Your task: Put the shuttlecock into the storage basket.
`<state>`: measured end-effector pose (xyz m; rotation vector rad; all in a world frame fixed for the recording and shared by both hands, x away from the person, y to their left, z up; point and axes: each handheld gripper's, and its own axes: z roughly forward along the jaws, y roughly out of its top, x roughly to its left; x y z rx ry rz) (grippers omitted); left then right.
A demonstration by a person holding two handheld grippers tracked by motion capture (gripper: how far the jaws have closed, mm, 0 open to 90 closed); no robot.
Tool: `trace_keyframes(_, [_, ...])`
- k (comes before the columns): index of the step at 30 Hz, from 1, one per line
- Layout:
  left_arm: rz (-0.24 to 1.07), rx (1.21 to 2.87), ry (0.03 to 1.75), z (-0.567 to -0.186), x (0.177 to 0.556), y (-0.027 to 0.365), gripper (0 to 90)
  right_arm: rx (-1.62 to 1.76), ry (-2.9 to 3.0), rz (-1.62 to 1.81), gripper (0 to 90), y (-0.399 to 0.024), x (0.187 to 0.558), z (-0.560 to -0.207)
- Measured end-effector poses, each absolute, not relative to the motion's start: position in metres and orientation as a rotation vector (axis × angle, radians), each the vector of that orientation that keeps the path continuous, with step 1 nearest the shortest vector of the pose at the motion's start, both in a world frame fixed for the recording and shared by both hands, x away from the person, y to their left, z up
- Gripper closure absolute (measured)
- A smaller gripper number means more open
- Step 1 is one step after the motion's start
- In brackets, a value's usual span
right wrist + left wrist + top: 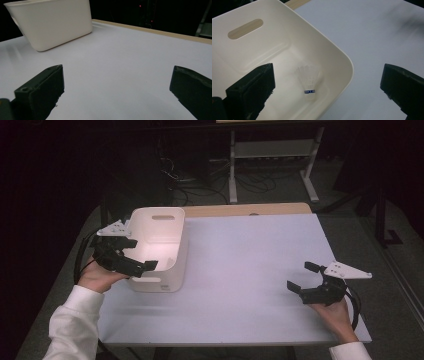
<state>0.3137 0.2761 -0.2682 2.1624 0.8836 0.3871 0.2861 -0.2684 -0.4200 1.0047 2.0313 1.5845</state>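
The right tongs (301,277) rest nearest the person, low over the bare white desk (250,270) at its right side, jaws spread wide and grasping nothing. This placement appears to be a parked position: well apart from the work, leaving the other hand free room.

The left tongs (134,254) hang over the near left corner of the white bin (170,282), one jaw above the inside and the other past the rim over the desk. The jaws are released and empty. Judged from this stance, the hold has been let go above the bin so that the item falls inside rather than onto the desk.

The shuttlecock (309,81) lies on the bin floor, close to the near wall, feathers spread and a blue band near its cork end. It is clear of both jaws.

At the far wall of the bin, a slotted handle opening (245,28) serves for carrying.
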Motion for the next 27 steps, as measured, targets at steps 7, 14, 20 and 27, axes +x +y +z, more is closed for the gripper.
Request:
trace_keyframes(7, [0.380, 2.140, 0.844, -0.273, 0.306, 0.278, 0.0, 1.005, 2.022, 1.588, 0.0, -0.270, 0.286, -0.419])
trace_keyframes(14, [0.378, 2.113, 0.826, -0.282, 0.300, 0.280, 0.0, 1.005, 2.030, 1.583, 0.0, -0.269, 0.286, -0.420])
trace_keyframes(20, [0.382, 2.065, 0.810, -0.289, 0.293, 0.283, 0.0, 1.008, 2.032, 1.581, 0.0, -0.269, 0.286, -0.420])
trace_keyframes(27, [0.366, 2.006, 0.744, -0.300, 0.284, 0.282, 0.0, 1.009, 2.028, 1.583, 0.0, -0.269, 0.286, -0.420])
